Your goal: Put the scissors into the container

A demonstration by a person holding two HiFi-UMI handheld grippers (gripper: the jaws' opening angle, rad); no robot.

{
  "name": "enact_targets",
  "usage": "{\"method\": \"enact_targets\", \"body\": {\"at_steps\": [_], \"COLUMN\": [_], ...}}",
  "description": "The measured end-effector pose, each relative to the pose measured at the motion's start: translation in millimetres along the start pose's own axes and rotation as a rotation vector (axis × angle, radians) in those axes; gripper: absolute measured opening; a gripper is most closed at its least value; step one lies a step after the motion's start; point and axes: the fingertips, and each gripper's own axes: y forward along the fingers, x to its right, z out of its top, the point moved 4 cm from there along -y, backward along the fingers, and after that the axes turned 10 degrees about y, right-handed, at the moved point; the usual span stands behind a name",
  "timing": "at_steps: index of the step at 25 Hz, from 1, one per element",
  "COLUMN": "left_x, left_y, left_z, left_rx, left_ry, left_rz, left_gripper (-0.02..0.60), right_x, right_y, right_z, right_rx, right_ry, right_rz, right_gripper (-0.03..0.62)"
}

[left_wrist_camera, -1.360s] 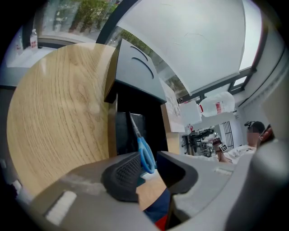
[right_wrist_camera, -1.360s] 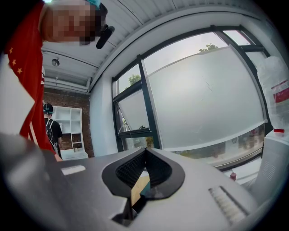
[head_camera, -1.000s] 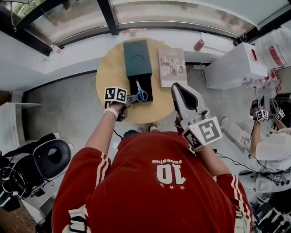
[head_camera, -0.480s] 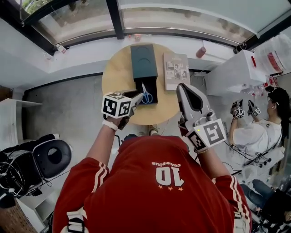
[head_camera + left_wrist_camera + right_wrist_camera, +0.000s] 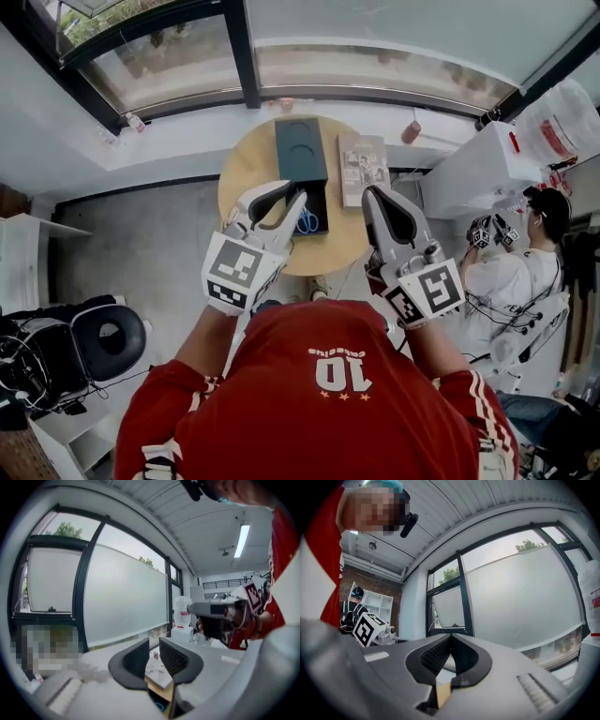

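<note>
Scissors [image 5: 307,221] in container [image 5: 317,199]; L gripper [image 5: 153,645] fingers closing empty, R gripper [image 5: 451,638] fingers shut

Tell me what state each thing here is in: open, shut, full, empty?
Left hand-held gripper: empty, jaws closing with nothing between them.
Right hand-held gripper: shut, empty.
Container: open, with the scissors in it.
Scissors: lying inside the container, held by neither gripper.
Booklet: closed, flat on the table beside the container.
</note>
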Motion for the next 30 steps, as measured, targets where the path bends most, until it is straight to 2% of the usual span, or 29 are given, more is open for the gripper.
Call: {"method": "enact_targets", "body": {"at_steps": [4,7,9,20,30], "left_x": [-3.1,-7.2,-6.3,6.0,9.9], "left_y": [-22.8,-38.6,-46.7,-63.1,-70.3], "left_z": [34.8,47.8,51.1,57.3,55.0], "left_rx": [0.115,0.157,0.172,0.207,0.232], "left_ry": [0.056,0.0,-0.018,0.005,0.017], "left_rz": [0.086,0.186,0.209,0.166,0.194], "left_gripper": [0.061,0.035,0.003,0.003,0.002], "right_x": [-10.2,-17.3,-22.1,-33.3,-32.9], "right_y": [-2.0,-5.6,-8.7,-23.2,-32.4], "right_z": [8.8,11.5,11.4,13.3,11.6], "right_rx": [0.016,0.02,0.022,0.044,0.052], "right_ry": [-0.007,-0.013,-0.017,-0.036,-0.046], "right_rz": [0.009,0.006,0.004,-0.052,-0.091], "right_gripper": [-0.005,-0.004,-0.005,-0.005,-0.006]}}
